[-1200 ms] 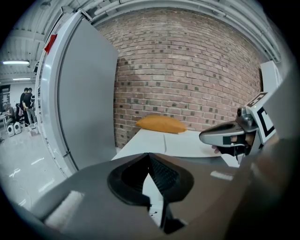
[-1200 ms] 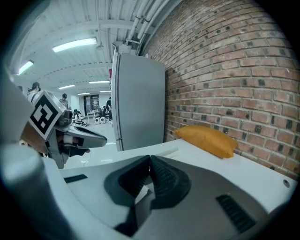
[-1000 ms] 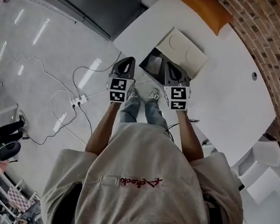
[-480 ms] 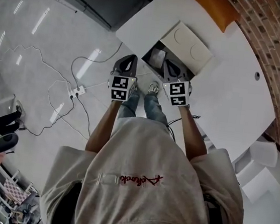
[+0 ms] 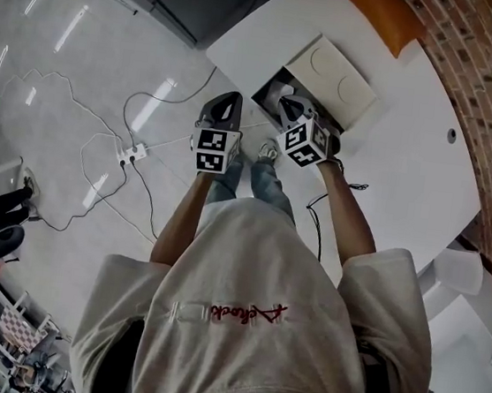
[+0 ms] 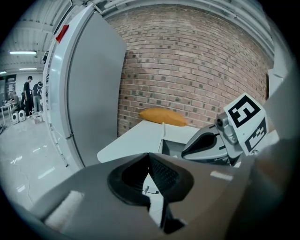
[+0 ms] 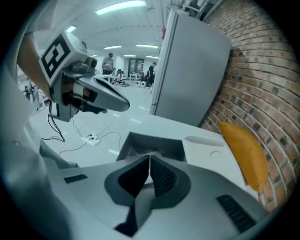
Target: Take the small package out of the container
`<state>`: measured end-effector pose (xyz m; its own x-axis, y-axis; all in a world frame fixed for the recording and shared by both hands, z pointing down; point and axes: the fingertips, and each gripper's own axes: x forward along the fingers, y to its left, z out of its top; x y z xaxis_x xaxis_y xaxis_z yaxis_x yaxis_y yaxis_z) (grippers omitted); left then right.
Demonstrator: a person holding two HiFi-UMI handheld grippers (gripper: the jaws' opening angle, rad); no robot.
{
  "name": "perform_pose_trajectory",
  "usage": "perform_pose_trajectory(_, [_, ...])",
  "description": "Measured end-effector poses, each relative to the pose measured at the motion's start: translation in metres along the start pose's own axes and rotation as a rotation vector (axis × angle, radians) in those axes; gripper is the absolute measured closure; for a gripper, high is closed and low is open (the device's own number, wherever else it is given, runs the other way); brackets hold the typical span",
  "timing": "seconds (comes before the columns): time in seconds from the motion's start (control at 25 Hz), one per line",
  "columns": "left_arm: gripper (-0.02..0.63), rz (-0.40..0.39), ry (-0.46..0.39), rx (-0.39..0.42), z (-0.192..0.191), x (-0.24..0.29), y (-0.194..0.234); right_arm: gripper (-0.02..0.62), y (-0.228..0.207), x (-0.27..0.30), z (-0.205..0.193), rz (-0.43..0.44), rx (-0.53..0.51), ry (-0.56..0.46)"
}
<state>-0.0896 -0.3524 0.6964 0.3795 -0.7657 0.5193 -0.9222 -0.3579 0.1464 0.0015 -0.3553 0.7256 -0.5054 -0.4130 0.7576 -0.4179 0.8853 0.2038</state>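
Observation:
An open dark container (image 5: 266, 103) stands near the white table's edge, its pale lid (image 5: 333, 77) folded back. A light small package (image 5: 280, 89) shows inside it, partly hidden by my right gripper (image 5: 287, 104). That gripper is shut and empty, with its tip over the container's opening. In the right gripper view, the shut right gripper (image 7: 149, 157) points at the container (image 7: 152, 142) just ahead. My left gripper (image 5: 229, 102) hangs shut beside the table over the floor. Its jaws (image 6: 149, 155) hold nothing.
An orange cushion (image 5: 380, 12) lies at the table's far end by a brick wall (image 5: 485, 60). A tall grey cabinet (image 6: 93, 84) stands to the left. Cables and a power strip (image 5: 132, 152) lie on the floor. The person's feet (image 5: 269, 154) are by the table edge.
My right gripper has moved forward and left over the container's opening and has turned its marker cube. The left gripper has hardly moved.

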Motion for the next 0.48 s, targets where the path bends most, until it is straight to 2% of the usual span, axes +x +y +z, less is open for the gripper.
perform_pose_trajectory(0.16, [0.597,-0.002,-0.003,-0.006,-0.001,0.000,-0.002,0.583,0.004,0.014,-0.001,0.075,0.000,0.053])
perform_pose_trajectory(0.2, [0.597,-0.002,-0.005,-0.007,-0.001,0.000,-0.002,0.555,0.005,0.017,-0.001,0.093,0.008,0.062])
perform_pose_trajectory(0.24, [0.597,-0.001,-0.007,-0.009,-0.001,-0.001,-0.002,0.486,0.006,0.021,-0.001,0.108,0.014,0.073])
perform_pose_trajectory(0.28, [0.597,0.000,-0.007,-0.011,-0.002,-0.001,-0.001,0.459,0.006,0.025,-0.002,0.122,0.019,0.084])
perform_pose_trajectory(0.48, [0.597,0.006,0.011,-0.019,-0.009,-0.003,0.001,0.451,0.006,0.038,-0.004,0.140,0.020,0.115])
